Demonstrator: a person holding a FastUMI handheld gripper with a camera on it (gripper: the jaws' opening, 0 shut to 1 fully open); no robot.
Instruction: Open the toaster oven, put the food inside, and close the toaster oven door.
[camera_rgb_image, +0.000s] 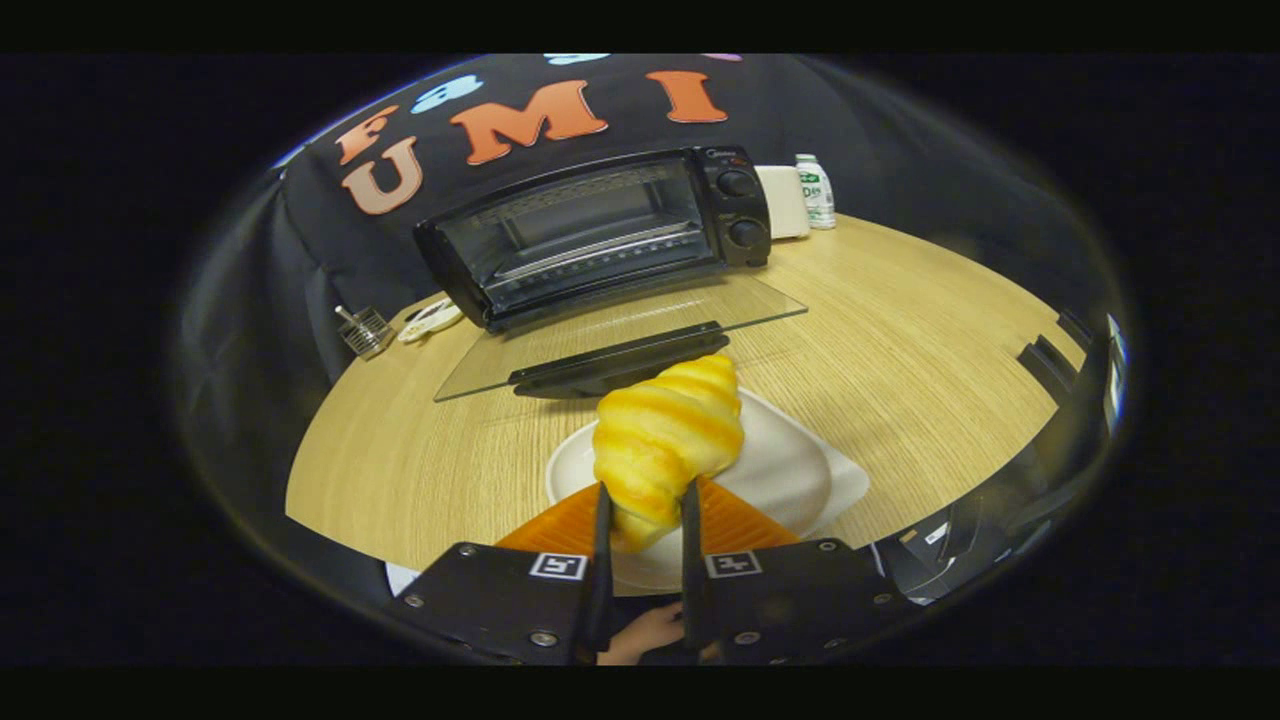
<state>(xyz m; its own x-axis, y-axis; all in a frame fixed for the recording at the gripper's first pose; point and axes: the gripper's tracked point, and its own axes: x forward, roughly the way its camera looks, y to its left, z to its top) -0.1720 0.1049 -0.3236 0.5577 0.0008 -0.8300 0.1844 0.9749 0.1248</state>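
Between tool fingers, croissant clamped

1. This is a recording booth set up like a small kitchen.
2. Black cloth hangs as a wall behind a wooden counter.
3. A toaster oven, a plate and a bottle stand on the counter.

The croissant, pinched between the gripper fingers, sits over the plate on the table, with the open oven beyond.
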